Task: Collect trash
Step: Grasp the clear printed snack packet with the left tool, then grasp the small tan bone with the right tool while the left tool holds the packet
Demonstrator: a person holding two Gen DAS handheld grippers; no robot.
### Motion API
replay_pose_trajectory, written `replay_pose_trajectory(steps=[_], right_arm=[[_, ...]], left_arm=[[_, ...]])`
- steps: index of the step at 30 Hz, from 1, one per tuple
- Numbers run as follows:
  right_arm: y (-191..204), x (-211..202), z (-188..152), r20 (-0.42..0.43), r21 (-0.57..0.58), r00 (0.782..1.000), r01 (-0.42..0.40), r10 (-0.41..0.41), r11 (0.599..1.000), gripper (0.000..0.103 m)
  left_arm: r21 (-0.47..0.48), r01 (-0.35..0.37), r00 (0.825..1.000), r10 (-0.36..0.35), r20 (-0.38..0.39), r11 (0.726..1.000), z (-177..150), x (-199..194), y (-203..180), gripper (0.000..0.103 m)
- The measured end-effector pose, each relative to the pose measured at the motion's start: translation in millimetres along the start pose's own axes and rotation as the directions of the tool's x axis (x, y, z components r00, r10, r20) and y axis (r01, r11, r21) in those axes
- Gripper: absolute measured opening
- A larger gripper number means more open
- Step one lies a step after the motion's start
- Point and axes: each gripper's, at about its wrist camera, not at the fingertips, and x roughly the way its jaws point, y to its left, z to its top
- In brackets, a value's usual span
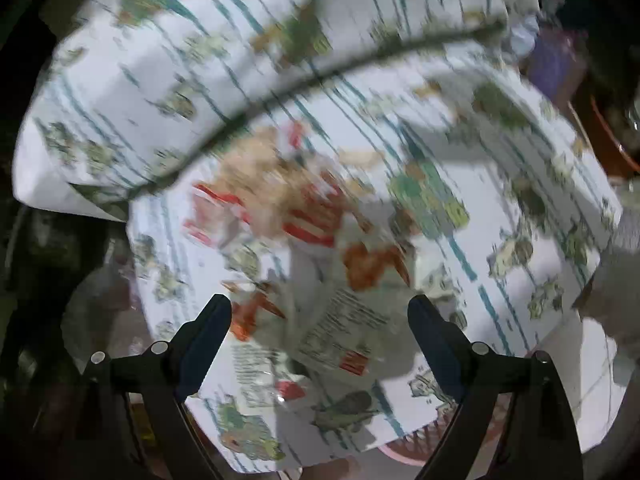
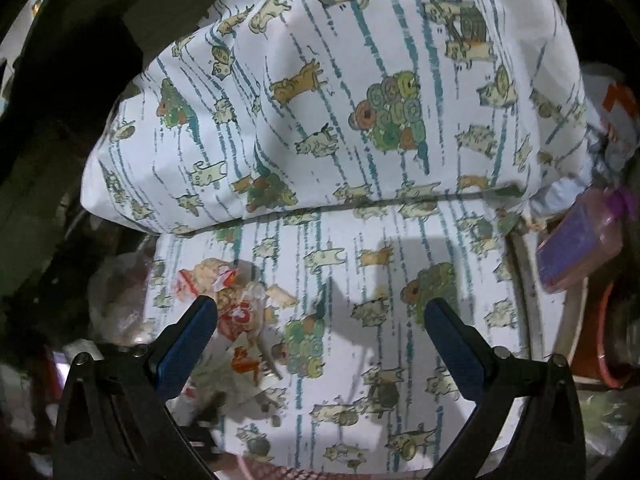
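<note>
A heap of crumpled wrappers, red-and-white striped and orange-printed with clear plastic (image 1: 316, 248), lies on a white cushion with a cartoon animal print (image 1: 500, 208). My left gripper (image 1: 320, 312) is open just above the near side of the heap; the view is motion-blurred. In the right wrist view the same wrappers (image 2: 240, 320) lie at the left of the cushion (image 2: 400, 280). My right gripper (image 2: 320, 316) is open and empty over the cushion, its left finger beside the wrappers.
A matching printed pillow (image 2: 340, 100) stands behind the cushion. A purple plastic container (image 2: 576, 248) and an orange-rimmed object (image 2: 604, 340) sit at the right. A clear plastic bag (image 2: 116, 296) lies at the left. A pink basket edge (image 1: 404, 448) shows below the cushion.
</note>
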Motion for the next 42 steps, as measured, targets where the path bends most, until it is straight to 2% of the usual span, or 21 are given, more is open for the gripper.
replay_pose_trajectory(steps=[3, 5, 6, 9, 13, 17, 19, 20, 21, 22, 23, 24, 26, 27, 31, 36, 39, 42], right_arm=[[-6.4, -1.0, 0.2, -0.018, 0.022, 0.999, -0.048, 0.049, 0.999, 0.103], [-8.4, -1.2, -0.3, -0.028, 0.016, 0.998, -0.057, 0.058, 0.998, 0.103], [-9.4, -1.5, -0.8, -0.030, 0.014, 0.998, -0.053, 0.054, 0.998, 0.103], [-12.3, -0.4, -1.9, -0.038, 0.014, 0.998, -0.041, 0.042, 0.999, 0.103], [-19.9, 3.5, -0.1, -0.052, 0.060, 0.998, -0.043, 0.046, 0.997, 0.103], [-29.2, 9.3, 1.2, -0.058, 0.122, 0.998, -0.020, 0.028, 0.992, 0.103], [-31.1, 10.3, 2.5, -0.058, 0.132, 0.998, -0.011, 0.018, 0.991, 0.103], [-31.5, 10.5, 3.2, -0.059, 0.134, 0.998, -0.012, 0.020, 0.991, 0.103], [-31.7, 10.2, 4.1, -0.058, 0.137, 0.998, -0.015, 0.023, 0.991, 0.103], [-31.8, 9.5, 4.7, -0.057, 0.139, 0.998, -0.018, 0.026, 0.990, 0.103], [-31.4, 9.2, 5.2, -0.055, 0.140, 0.998, -0.020, 0.028, 0.990, 0.103], [-30.2, 8.9, 5.3, -0.054, 0.139, 0.998, -0.022, 0.030, 0.990, 0.103], [-27.8, 8.9, 6.1, -0.054, 0.133, 0.998, -0.022, 0.029, 0.991, 0.103], [-26.5, 9.1, 6.5, -0.054, 0.131, 0.998, -0.018, 0.026, 0.991, 0.103], [-20.1, 12.7, 7.4, -0.057, 0.122, 0.998, -0.016, 0.023, 0.992, 0.103], [-4.3, 26.2, 11.1, -0.067, 0.091, 0.998, 0.016, -0.010, 0.996, 0.103], [18.2, 45.5, 19.2, -0.070, -0.004, 0.996, 0.062, -0.063, 0.998, 0.103], [49.9, 79.1, 19.7, -0.094, -0.218, 0.987, 0.107, -0.129, 0.970, 0.102]], left_arm=[[0.022, 0.016, 0.998, -0.015, -0.059, 1.000, 0.5, 19.7, -5.3, 0.091], [0.013, 0.072, 0.994, -0.070, -0.085, 0.997, 1.3, 28.9, -7.6, 0.091], [0.001, 0.100, 0.991, -0.100, -0.090, 0.995, 2.6, 32.4, -8.4, 0.091], [-0.037, 0.106, 0.992, -0.108, -0.061, 0.994, 8.3, 33.4, -8.7, 0.091], [-0.066, 0.179, 0.980, -0.184, -0.080, 0.982, 13.8, 41.1, -11.7, 0.091], [-0.072, 0.164, 0.980, -0.171, -0.105, 0.984, 12.1, 57.2, -16.5, 0.087], [-0.095, 0.197, 0.972, -0.207, -0.110, 0.976, 11.4, 60.8, -14.7, 0.086], [-0.116, 0.217, 0.966, -0.230, -0.118, 0.969, 11.7, 62.4, -11.8, 0.083], [-0.143, 0.225, 0.964, -0.242, -0.114, 0.964, 12.0, 61.9, -7.6, 0.076], [-0.165, 0.215, 0.966, -0.235, -0.111, 0.963, 12.2, 61.0, -3.5, 0.071], [-0.182, 0.204, 0.968, -0.226, -0.110, 0.962, 12.3, 59.9, 0.4, 0.055], [-0.204, 0.212, 0.966, -0.237, -0.107, 0.956, 12.6, 58.0, 5.6, 0.054], [-0.269, 0.271, 0.947, -0.306, -0.097, 0.924, 11.7, 54.8, 17.8, 0.051], [-0.296, 0.280, 0.944, -0.318, -0.090, 0.913, 11.7, 52.0, 23.2, 0.049], [-0.322, 0.282, 0.953, -0.303, -0.018, 0.904, 11.8, 26.4, 41.0, 0.049], [-0.391, 0.321, 0.946, -0.313, 0.086, 0.863, 8.9, -11.0, 68.2, 0.049], [-0.446, 0.344, 0.936, -0.337, 0.097, 0.826, -2.4, -14.9, 87.5, 0.049], [-0.510, 0.319, 0.939, -0.340, 0.055, 0.799, -8.9, -2.3, 99.7, 0.049]])
